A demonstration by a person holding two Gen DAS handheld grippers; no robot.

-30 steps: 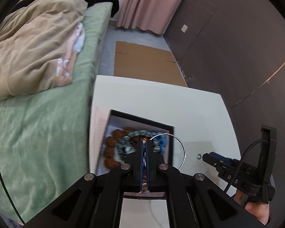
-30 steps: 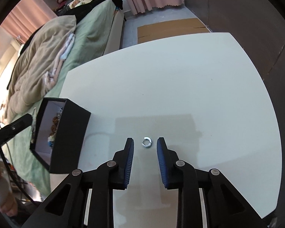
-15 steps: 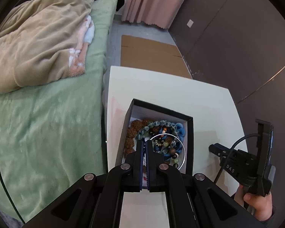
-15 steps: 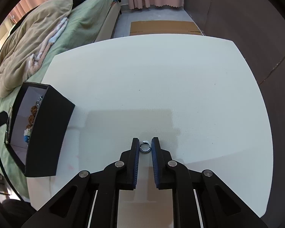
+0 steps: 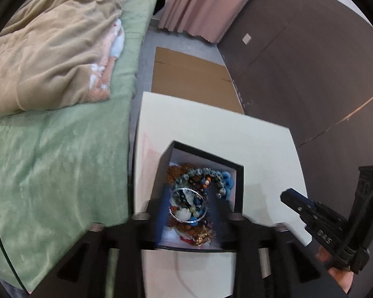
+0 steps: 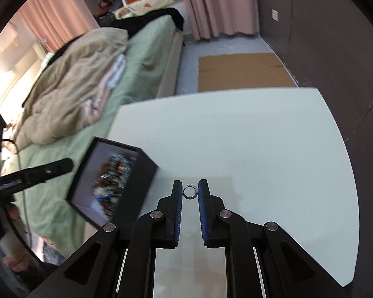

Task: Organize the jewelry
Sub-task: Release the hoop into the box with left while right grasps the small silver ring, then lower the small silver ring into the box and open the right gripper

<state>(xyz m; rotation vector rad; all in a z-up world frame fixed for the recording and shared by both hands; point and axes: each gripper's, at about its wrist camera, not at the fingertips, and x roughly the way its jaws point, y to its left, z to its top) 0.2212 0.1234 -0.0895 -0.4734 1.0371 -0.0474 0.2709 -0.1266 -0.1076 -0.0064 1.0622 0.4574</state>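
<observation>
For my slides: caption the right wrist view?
Right gripper pinching a small silver ring above the white table, black jewelry box alongside.

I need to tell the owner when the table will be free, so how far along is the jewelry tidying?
Nearly there. Done: beaded bracelets and a silver bangle lie in the black box; the left gripper, its jaws just opened, hangs over them. In hand: the right gripper pinches a small silver ring. Left: getting that ring into the box; no other jewelry shows on the white table.
</observation>
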